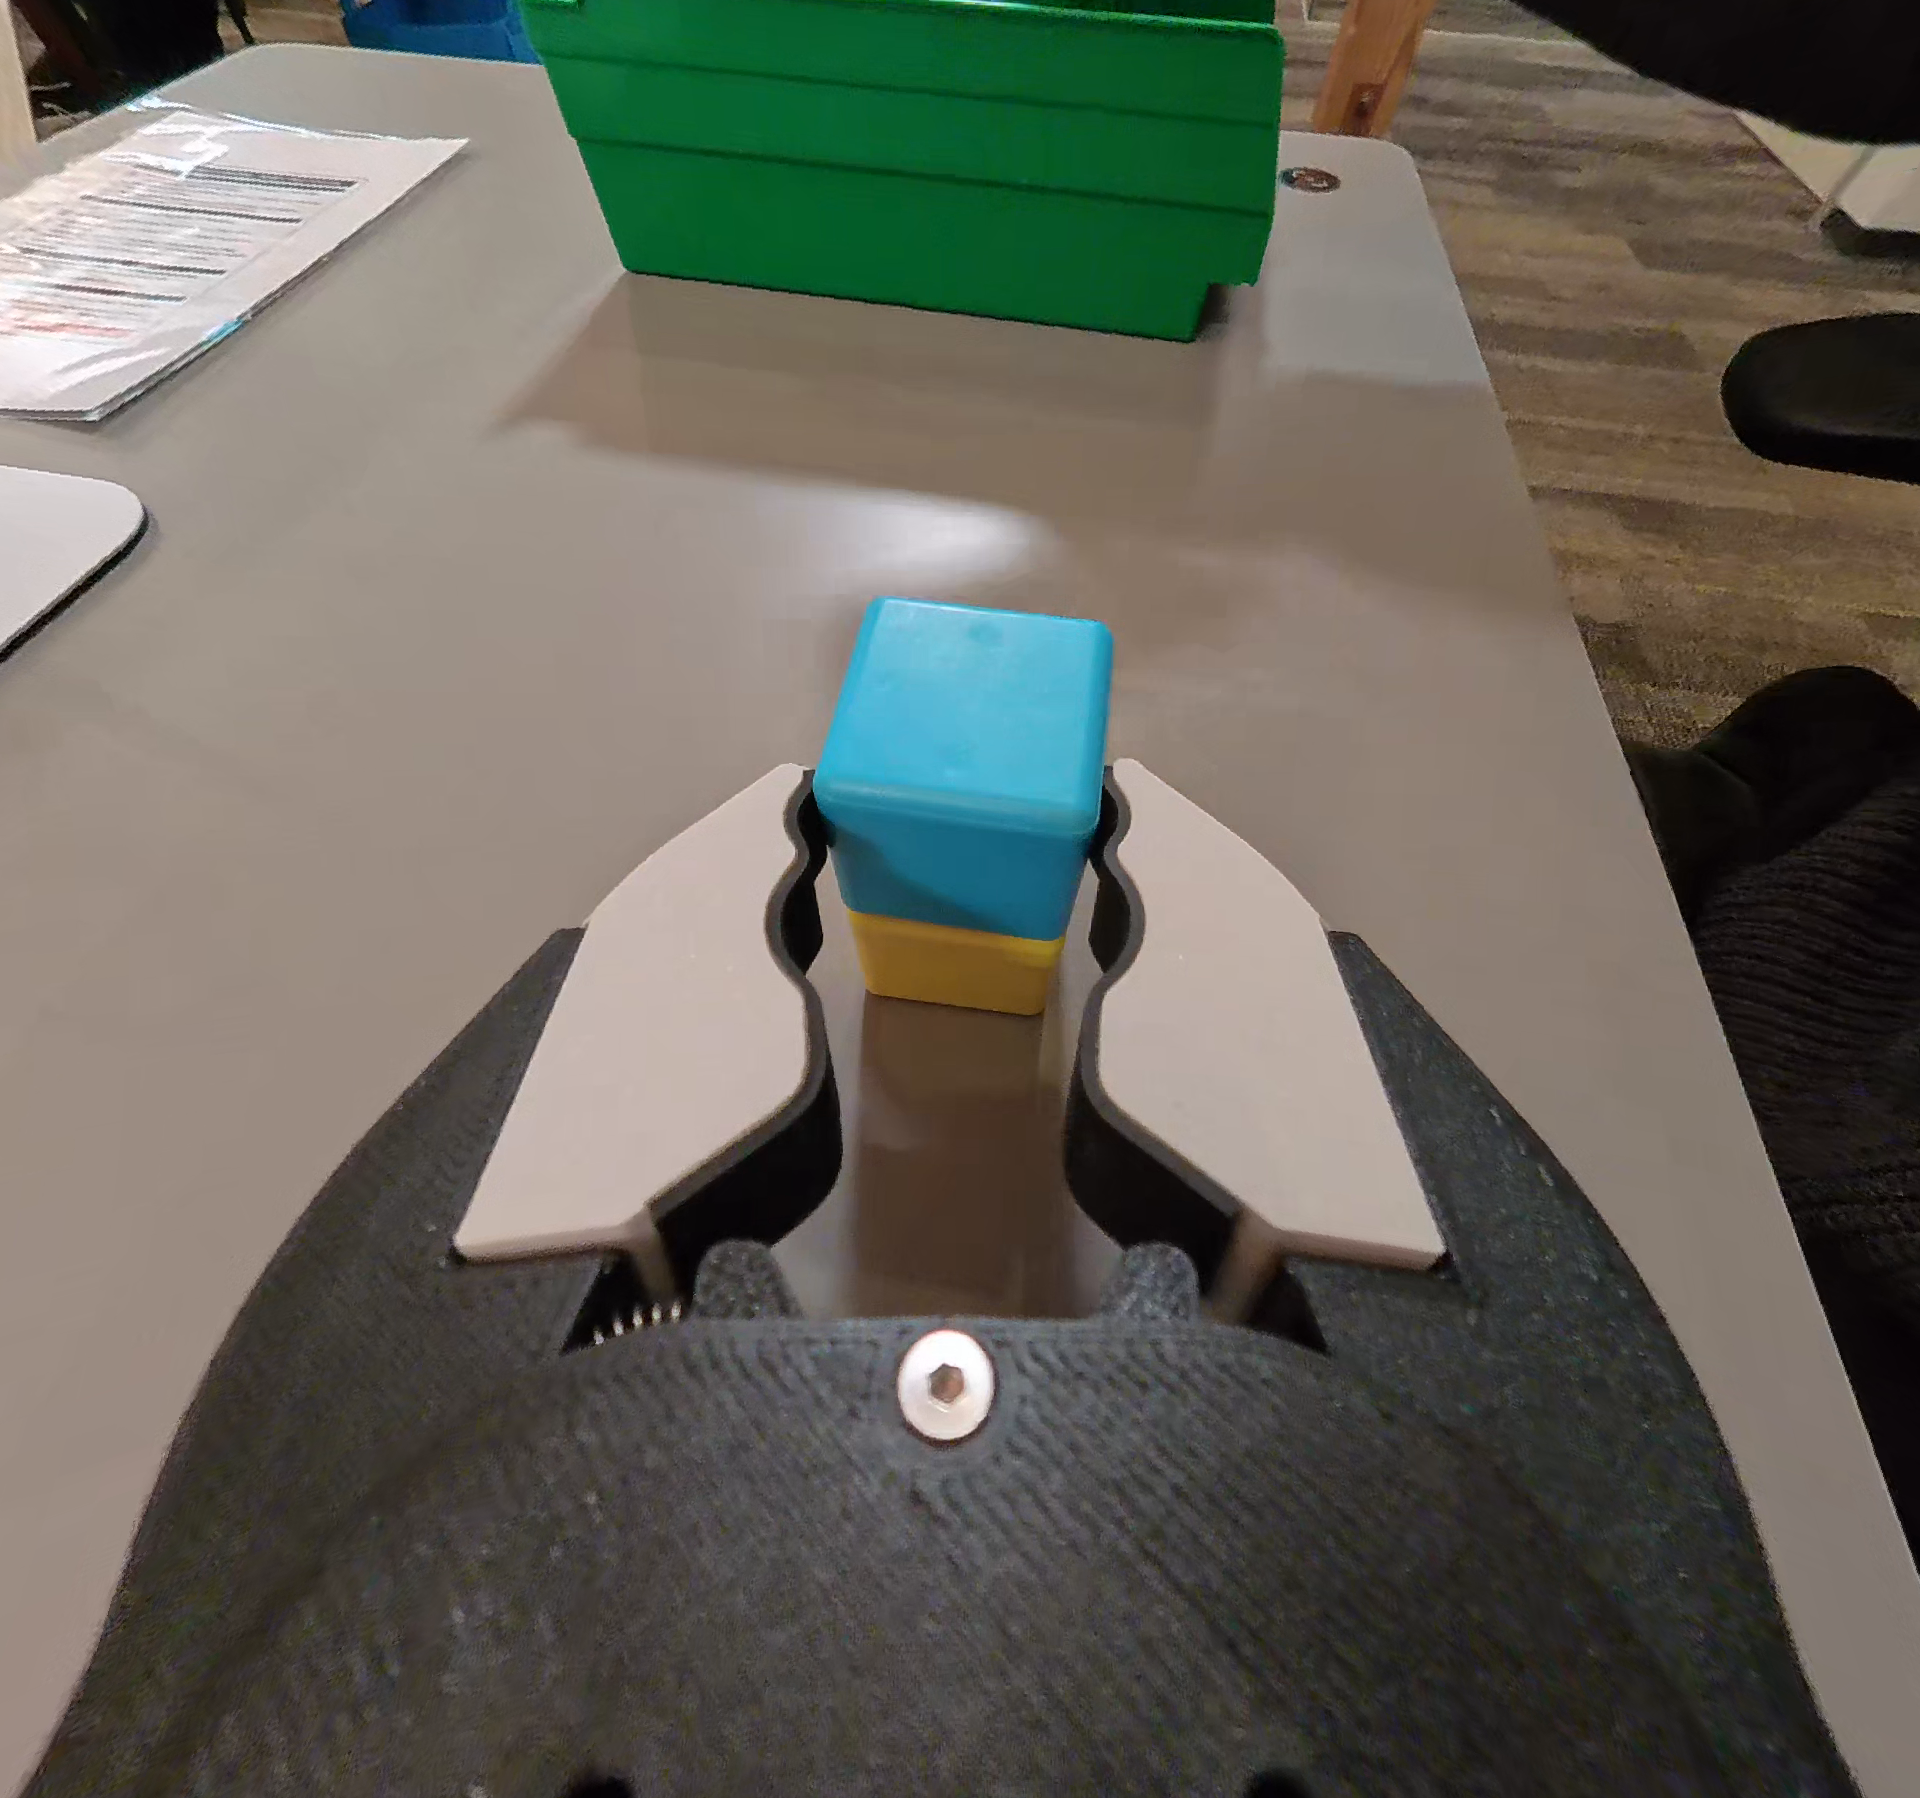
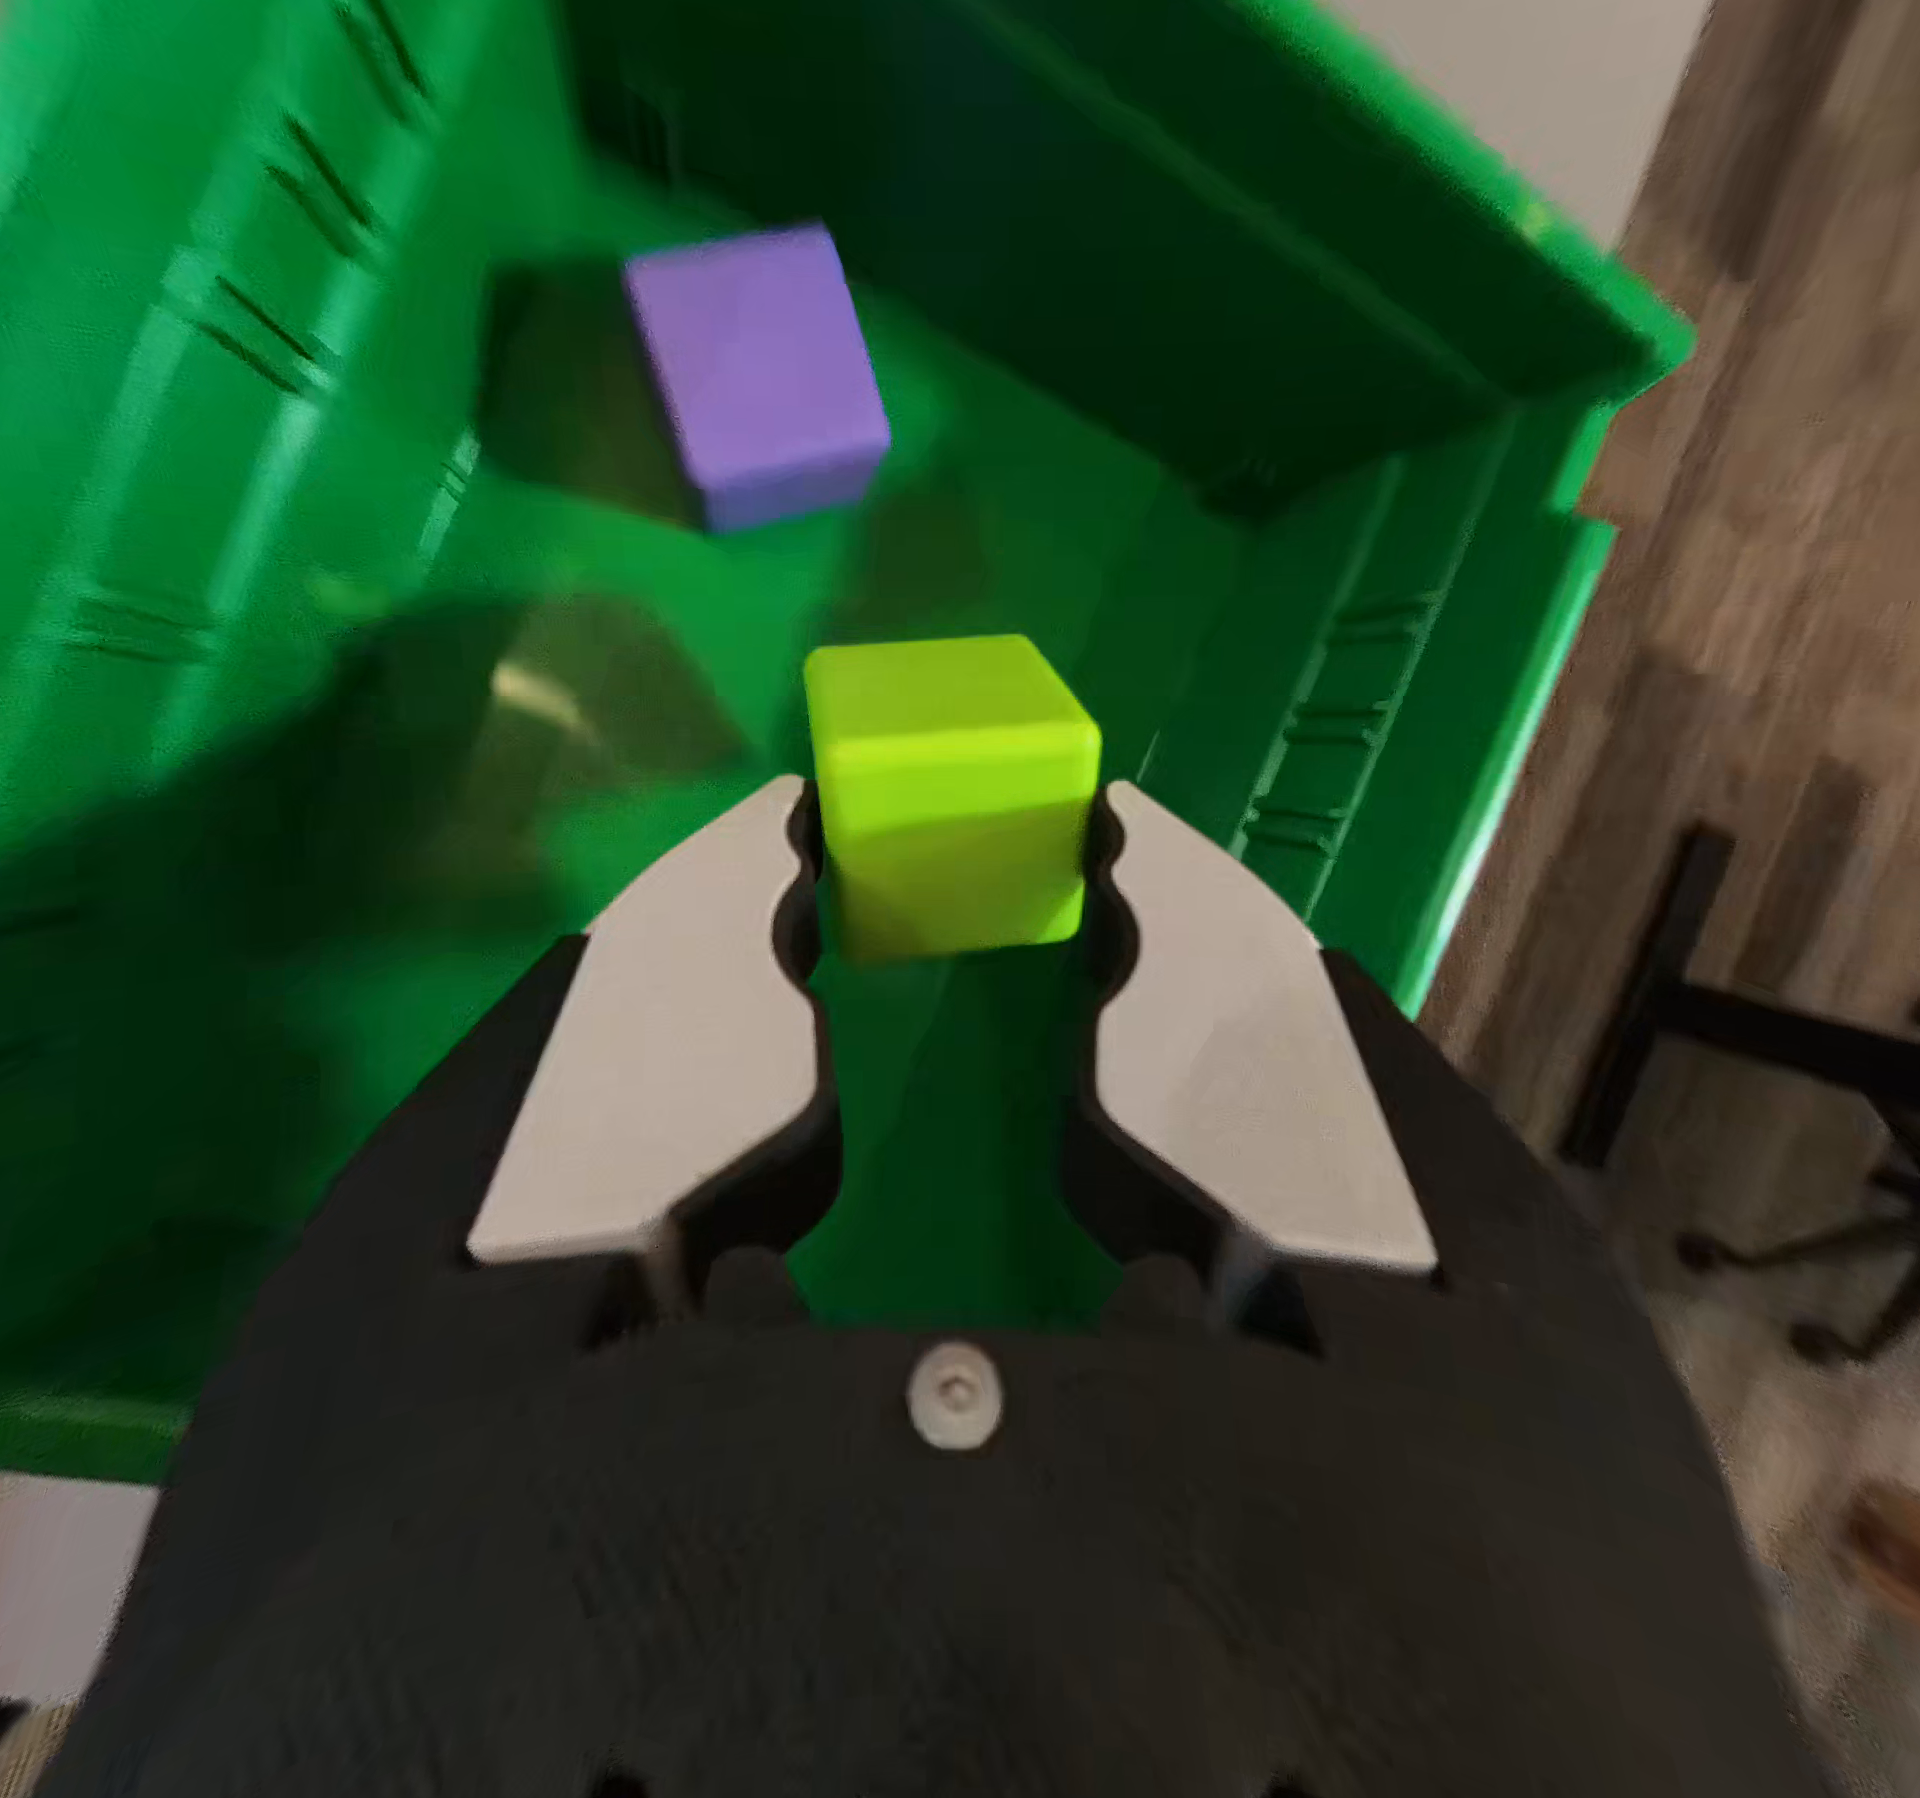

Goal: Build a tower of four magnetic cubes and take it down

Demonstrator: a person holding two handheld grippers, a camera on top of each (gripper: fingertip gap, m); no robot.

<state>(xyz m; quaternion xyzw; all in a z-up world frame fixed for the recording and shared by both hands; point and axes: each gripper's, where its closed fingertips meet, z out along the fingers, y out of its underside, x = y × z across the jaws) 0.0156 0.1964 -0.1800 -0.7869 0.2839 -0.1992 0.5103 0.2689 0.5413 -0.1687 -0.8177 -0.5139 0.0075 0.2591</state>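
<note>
Paper sheet (image 1: 177, 252) lies far left on grey surface (image 1: 436, 709); green bin (image 1: 914, 159) stands at far end. Left gripper (image 1: 958, 818) low over surface, pointing toward bin, fingers (image 1: 686, 969) pinching blue block (image 1: 961, 772) stacked on yellow block (image 1: 956, 969). Right gripper (image 2: 951, 839) tilted down into bin (image 2: 260, 398), fingers (image 2: 665, 1021) pinching lime block (image 2: 951, 792). Purple block (image 2: 758, 377) lies on bin floor, apart. View blurry.

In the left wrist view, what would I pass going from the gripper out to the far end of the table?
Left gripper → yellow block with the blue block stacked on it, between the fingers → bare table → green bin at the far end.
</note>
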